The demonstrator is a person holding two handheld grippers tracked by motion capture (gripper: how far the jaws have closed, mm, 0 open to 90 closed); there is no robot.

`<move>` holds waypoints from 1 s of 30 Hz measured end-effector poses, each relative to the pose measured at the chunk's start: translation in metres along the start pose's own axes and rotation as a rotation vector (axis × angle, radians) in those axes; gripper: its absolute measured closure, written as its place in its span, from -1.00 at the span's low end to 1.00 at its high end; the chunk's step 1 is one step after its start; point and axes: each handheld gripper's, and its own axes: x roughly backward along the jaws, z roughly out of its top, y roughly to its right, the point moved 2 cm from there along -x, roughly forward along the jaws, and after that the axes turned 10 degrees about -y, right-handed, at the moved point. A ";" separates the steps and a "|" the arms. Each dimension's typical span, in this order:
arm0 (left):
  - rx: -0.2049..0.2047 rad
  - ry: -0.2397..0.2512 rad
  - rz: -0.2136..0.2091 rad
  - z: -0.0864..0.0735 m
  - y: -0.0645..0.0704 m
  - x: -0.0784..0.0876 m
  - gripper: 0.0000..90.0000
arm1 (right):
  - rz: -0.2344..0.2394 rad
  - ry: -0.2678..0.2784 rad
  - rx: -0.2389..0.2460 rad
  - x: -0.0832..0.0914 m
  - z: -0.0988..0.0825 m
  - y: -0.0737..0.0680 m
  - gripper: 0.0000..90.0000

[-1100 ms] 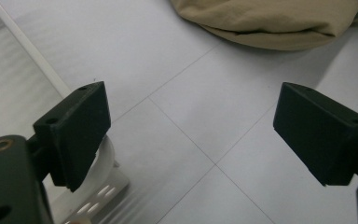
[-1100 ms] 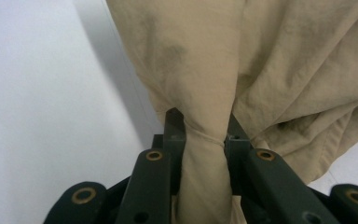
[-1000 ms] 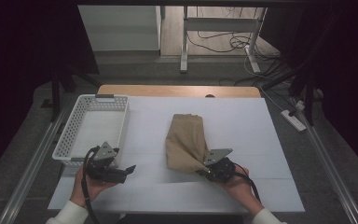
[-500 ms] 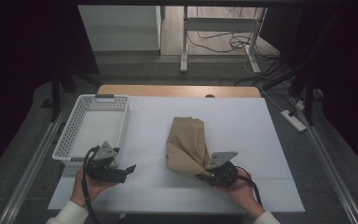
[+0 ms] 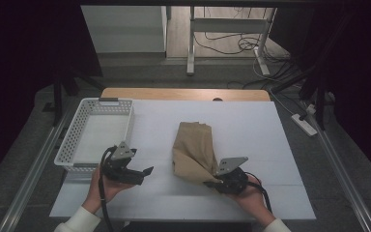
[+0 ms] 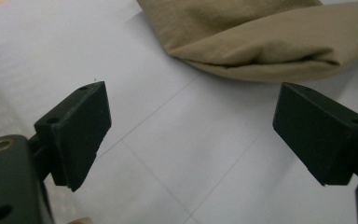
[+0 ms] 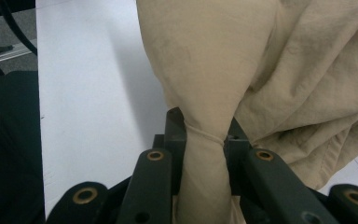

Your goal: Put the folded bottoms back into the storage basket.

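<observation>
A crumpled tan cloth (image 5: 193, 150) lies on the white table cover (image 5: 261, 125), right of the middle. My right gripper (image 5: 213, 182) is at the cloth's near right corner, shut on a bunched fold of it. In the right gripper view the cloth (image 7: 214, 70) is pinched between the jaws of that gripper (image 7: 205, 136) and rises away from them. My left gripper (image 5: 144, 174) is near the front edge, left of the cloth and apart from it. It stands open (image 6: 191, 135) with only bare table between its jaws, and the cloth's edge (image 6: 261, 42) lies beyond them.
A white plastic basket (image 5: 68, 145) stands at the table's left side, just behind my left hand. A wooden table edge (image 5: 174, 93) shows at the back. Beyond it are a floor with cables and a power strip (image 5: 305, 124) to the right.
My left gripper has moved a little to the right, toward the cloth. The right gripper and the cloth have stayed where they were.
</observation>
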 end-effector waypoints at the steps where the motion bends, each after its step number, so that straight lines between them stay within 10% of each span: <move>1: -0.003 -0.003 -0.005 0.004 0.000 -0.003 -0.73 | 0.000 -0.001 0.000 0.000 0.000 0.000 0.72; 30: 0.026 -0.004 -0.072 0.069 -0.017 -0.048 -0.73 | -0.007 -0.019 0.019 0.000 -0.003 0.001 0.71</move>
